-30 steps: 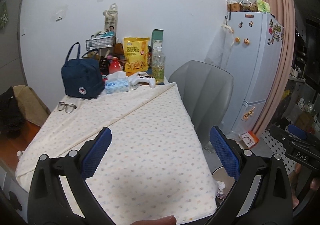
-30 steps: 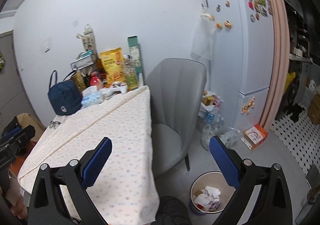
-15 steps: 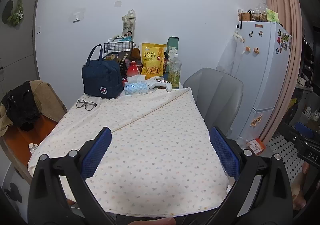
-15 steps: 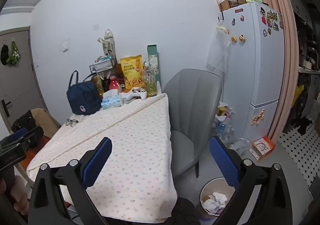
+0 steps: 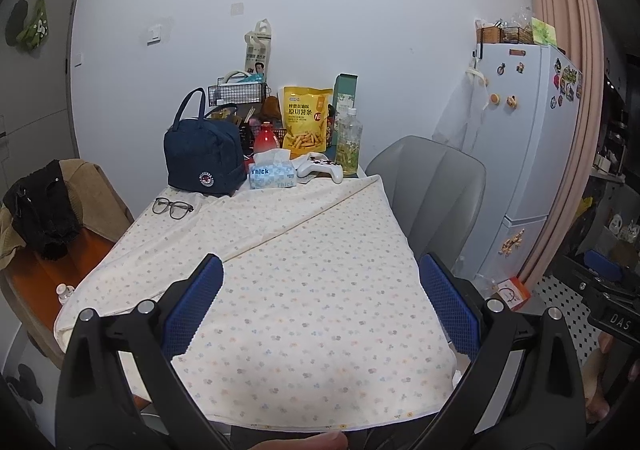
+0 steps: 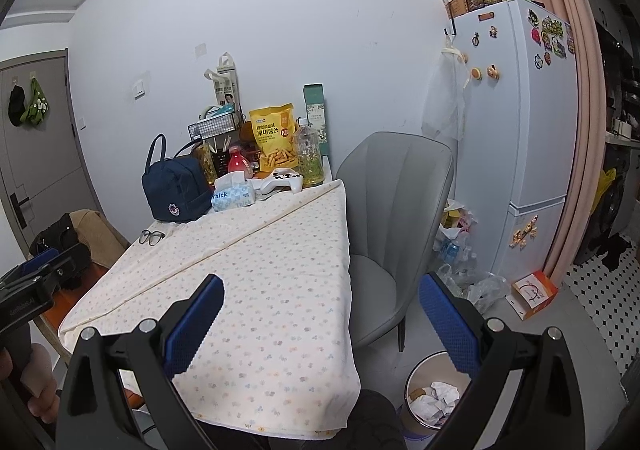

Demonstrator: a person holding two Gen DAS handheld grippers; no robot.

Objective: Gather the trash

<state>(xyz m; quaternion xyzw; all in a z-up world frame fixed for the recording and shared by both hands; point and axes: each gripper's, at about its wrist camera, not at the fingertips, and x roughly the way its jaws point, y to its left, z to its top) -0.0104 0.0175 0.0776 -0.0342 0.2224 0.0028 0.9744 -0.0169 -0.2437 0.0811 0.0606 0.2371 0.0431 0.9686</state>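
1. The left gripper (image 5: 320,302) hangs above the near end of the table (image 5: 280,290), its blue pads spread wide with nothing between them.
2. The right gripper (image 6: 320,314) is likewise wide apart and holds nothing, over the table's right edge.
3. A trash bin (image 6: 416,378) stands on the floor just beside the gray chair (image 6: 396,201), with crumpled paper (image 6: 438,396) inside.

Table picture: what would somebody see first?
Probably the big yellow snack bag standing at the far end of the table, next to the navy bag and the white game controller. On the floor by the grey chair, a bin holds crumpled paper.
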